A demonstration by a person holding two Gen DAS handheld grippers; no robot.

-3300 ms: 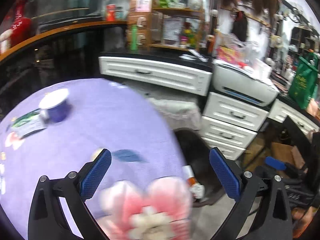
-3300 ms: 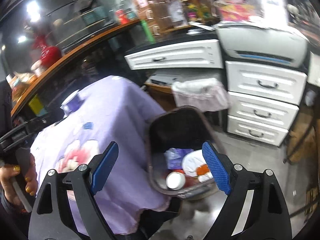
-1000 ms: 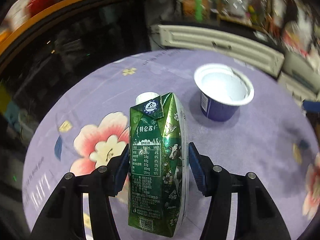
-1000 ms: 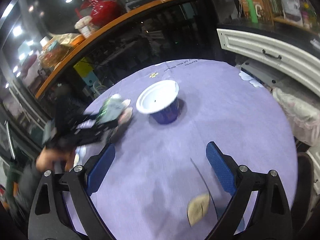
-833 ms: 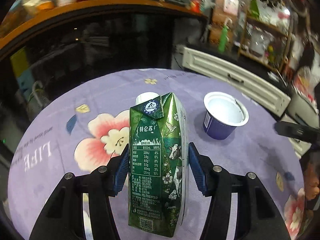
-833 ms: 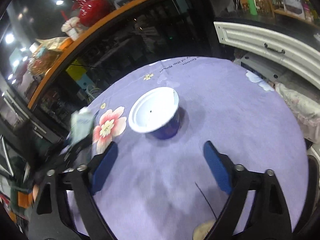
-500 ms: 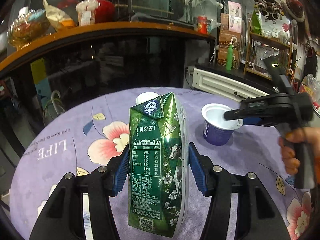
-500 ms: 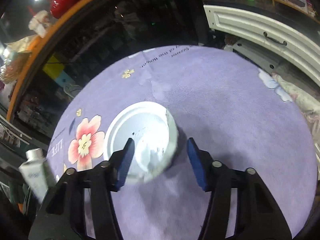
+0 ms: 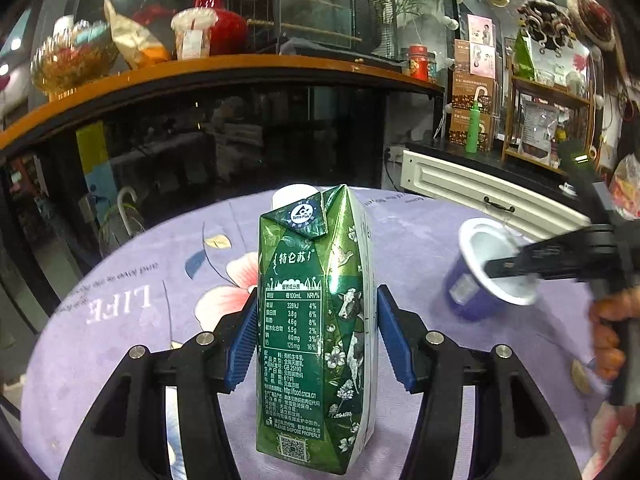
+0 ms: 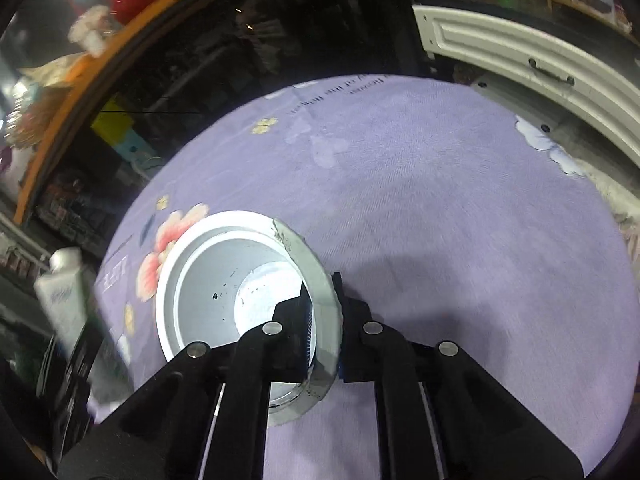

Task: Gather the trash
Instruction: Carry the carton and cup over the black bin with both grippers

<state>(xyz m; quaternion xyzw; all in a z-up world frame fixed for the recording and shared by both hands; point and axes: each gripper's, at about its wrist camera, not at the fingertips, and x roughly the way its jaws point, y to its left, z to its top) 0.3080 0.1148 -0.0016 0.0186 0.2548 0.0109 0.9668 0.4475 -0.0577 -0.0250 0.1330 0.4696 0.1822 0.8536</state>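
My left gripper point(image 9: 314, 332) is shut on a green milk carton point(image 9: 316, 328) with a white cap, held upright above the round table with its purple flowered cloth point(image 9: 120, 320). My right gripper point(image 10: 322, 320) is shut on the rim of a blue yogurt cup point(image 10: 240, 300), white inside and empty, one finger inside and one outside. In the left wrist view the cup point(image 9: 476, 280) hangs tilted at the right in the right gripper point(image 9: 504, 268). The carton point(image 10: 64, 292) shows blurred at the left edge of the right wrist view.
A curved wooden counter point(image 9: 200, 76) with glass front rings the far side of the table. White drawers point(image 10: 520, 60) stand to the right. A small leaf-shaped scrap point(image 9: 580, 376) lies on the cloth near the right hand.
My right gripper came down over the yogurt cup, shut on its rim and tipped it up. My left gripper kept its hold on the carton and lifted it higher.
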